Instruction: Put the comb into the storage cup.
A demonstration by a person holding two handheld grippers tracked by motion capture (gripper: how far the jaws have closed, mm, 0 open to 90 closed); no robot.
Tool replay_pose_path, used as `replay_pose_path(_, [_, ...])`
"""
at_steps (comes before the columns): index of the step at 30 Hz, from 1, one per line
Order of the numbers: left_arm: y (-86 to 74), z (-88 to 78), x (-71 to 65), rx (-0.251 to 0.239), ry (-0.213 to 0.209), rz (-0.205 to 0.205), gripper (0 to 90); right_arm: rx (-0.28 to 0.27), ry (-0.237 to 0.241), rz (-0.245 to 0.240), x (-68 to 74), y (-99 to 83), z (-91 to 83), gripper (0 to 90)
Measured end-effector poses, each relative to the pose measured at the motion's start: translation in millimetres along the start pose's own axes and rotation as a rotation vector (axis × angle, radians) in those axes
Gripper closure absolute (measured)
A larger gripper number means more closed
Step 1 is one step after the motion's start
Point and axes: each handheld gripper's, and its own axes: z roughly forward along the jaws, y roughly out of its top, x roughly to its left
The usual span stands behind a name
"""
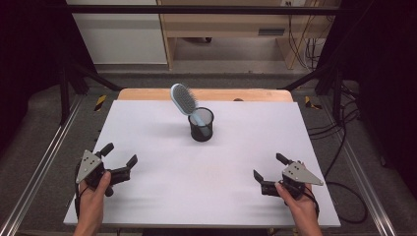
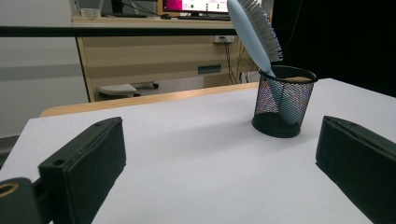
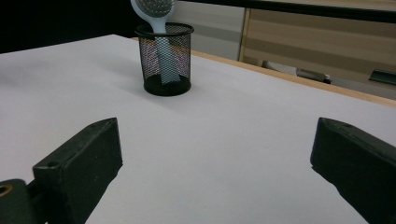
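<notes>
Hairbrush (image 1: 184, 100) in cup (image 1: 201, 125), beyond both gaping tongs.

The high view looks down; both gripper views sit low, facing the mesh cup (image 2: 283, 106) ahead.

a pale blue hairbrush (image 1: 184, 100) stands handle-down in a black mesh cup (image 1: 201, 126), its bristled head leaning out over the rim, mid-tabletop toward the far edge.
</notes>
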Motion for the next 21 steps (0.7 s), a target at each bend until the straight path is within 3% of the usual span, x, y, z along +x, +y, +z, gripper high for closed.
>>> replay_pose_path(14, [-9.2, -19.3, -3.2, -0.020, -0.024, 0.016, 1.5, -0.022, -0.023, 0.025, -11.7, 0.5, -6.9, 2.7])
replay_pose_path(21, [-6.4, -22.3, -3.3, -0.049, -0.011, 0.022, 1.5, -0.029, -0.048, 0.038, -19.4, -1.0, -11.5, 2.7])
